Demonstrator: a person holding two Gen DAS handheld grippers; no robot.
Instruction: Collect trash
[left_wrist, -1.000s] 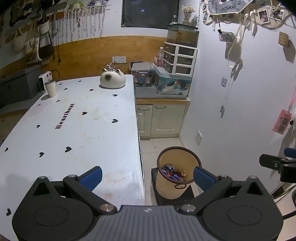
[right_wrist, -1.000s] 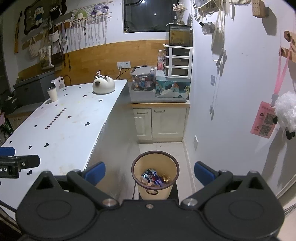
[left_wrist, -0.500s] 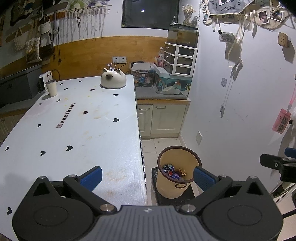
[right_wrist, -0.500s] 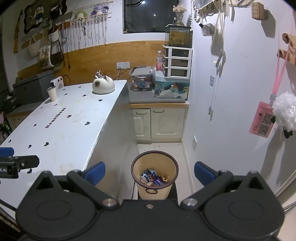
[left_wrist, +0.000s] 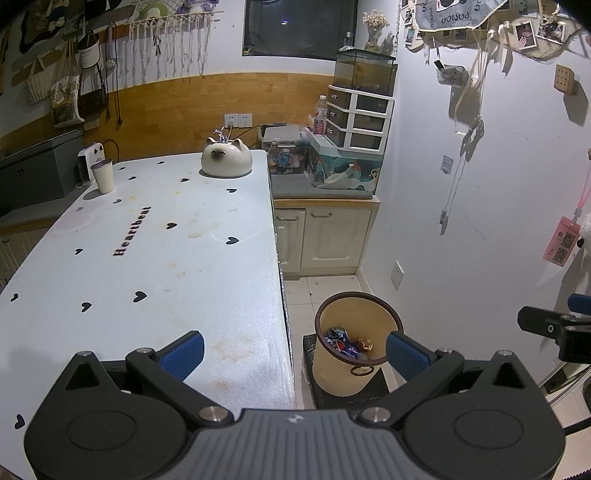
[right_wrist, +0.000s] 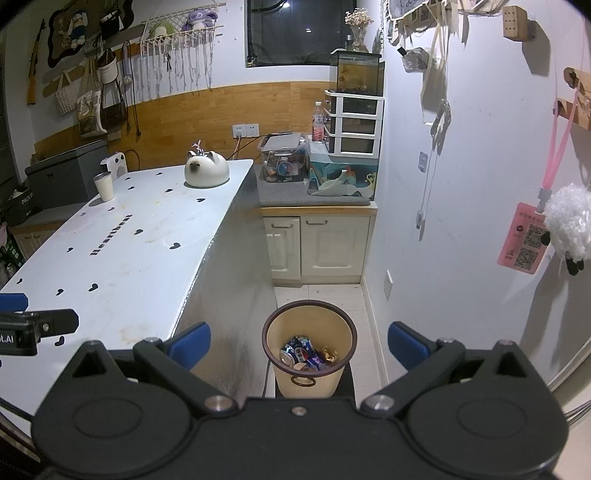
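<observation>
Almost nothing has moved since a second ago: both views sit a touch lower and nearer the table, same framing otherwise. The left gripper (left_wrist: 293, 349) hangs over the near right corner of the white table with black heart prints and the word "Heartbeat" (left_wrist: 155, 258), jaws spread wide, nothing between the blue pads (left_wrist: 183, 350). The right gripper (right_wrist: 298, 345) is off the table edge, above the floor gap, jaws also wide apart and empty, blue pads (right_wrist: 190, 345) either side of the bin in view.

The beige round plastic waste bin with a dark brown rim (right_wrist: 309, 363) stands on the tiled floor just beside the table's right side, on a dark mat, near the white wall. The trash, a small heap of crumpled coloured wrappers (right_wrist: 306, 356), lies inside the bin at the bottom; it shows too in the left view (left_wrist: 347, 343).

On the table: a white cat-shaped ceramic pot (left_wrist: 226, 159) at the far right corner, a white paper cup (left_wrist: 102, 175) at the far left edge. The tabletop carries only faint yellowish stains apart from these. Behind it, a cream two-door cabinet (right_wrist: 319, 245) with a grey mat on top and a white drawer unit (right_wrist: 354, 125).
</observation>
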